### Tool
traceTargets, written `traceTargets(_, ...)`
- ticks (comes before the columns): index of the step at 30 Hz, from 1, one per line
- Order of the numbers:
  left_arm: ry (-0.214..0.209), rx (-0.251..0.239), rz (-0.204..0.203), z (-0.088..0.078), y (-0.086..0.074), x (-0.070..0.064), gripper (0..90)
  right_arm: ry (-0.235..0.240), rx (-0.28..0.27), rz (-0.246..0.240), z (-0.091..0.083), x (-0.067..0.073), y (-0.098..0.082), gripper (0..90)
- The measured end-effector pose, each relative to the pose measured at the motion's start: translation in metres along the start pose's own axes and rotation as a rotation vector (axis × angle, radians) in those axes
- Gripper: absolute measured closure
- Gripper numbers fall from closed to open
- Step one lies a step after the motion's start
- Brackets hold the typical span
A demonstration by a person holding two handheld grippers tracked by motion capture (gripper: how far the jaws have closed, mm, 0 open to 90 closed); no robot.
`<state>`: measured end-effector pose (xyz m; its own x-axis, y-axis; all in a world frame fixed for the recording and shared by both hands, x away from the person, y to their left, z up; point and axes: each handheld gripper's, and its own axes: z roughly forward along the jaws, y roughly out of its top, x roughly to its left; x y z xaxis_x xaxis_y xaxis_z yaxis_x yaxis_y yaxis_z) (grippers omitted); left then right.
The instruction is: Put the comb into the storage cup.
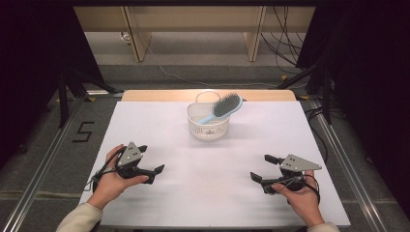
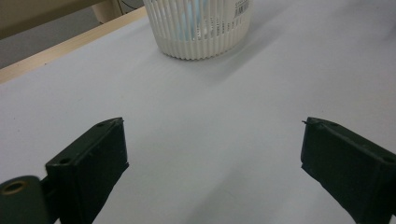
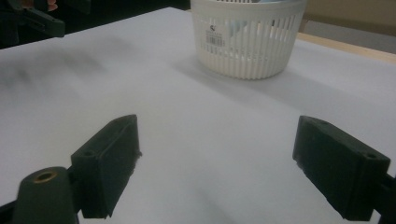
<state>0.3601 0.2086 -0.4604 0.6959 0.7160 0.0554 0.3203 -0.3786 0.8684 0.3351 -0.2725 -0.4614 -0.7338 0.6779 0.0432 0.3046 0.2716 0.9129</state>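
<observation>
A white slatted basket (image 1: 208, 124) stands at the back middle of the white table (image 1: 154, 125). A light blue hairbrush (image 1: 224, 107) leans in it, its bristled head sticking out over the right rim. My left gripper (image 1: 151, 158) rests at the front left in a person's hand, open with nothing between its jaws. My right gripper (image 1: 261, 167) sits at the front right, also open and holding nothing. In the left gripper view the open gripper (image 2: 213, 122) faces the basket (image 2: 201, 28) across bare table. In the right gripper view the gripper (image 3: 217, 120) likewise points toward the basket (image 3: 247, 39).
A wooden edge (image 1: 208, 94) borders the table's far side. Dark stands and cables (image 1: 285, 53) lie on the floor beyond it. In the right gripper view the left gripper (image 3: 32, 18) shows at the upper left. Bare white surface lies between both grippers and the basket.
</observation>
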Motion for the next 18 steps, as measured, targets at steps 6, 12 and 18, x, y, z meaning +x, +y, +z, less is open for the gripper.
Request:
traceTargets(6,0.004,-0.007,0.003,-0.0019,-0.0018,-0.0002,6.5,-0.011,-0.003,0.007,-0.0067,-0.003,-0.0026,15.6)
traceTargets(12,0.02,-0.02,0.005,-0.0018,-0.0041,-0.0007,6.5,-0.011,-0.001,0.006,-0.0051,-0.003,-0.0027,15.6)
traceTargets(18,0.027,-0.036,0.002,-0.0015,-0.0038,-0.0028,6.5,-0.013,-0.007,0.006,-0.0046,-0.0036,-0.0029,15.6)
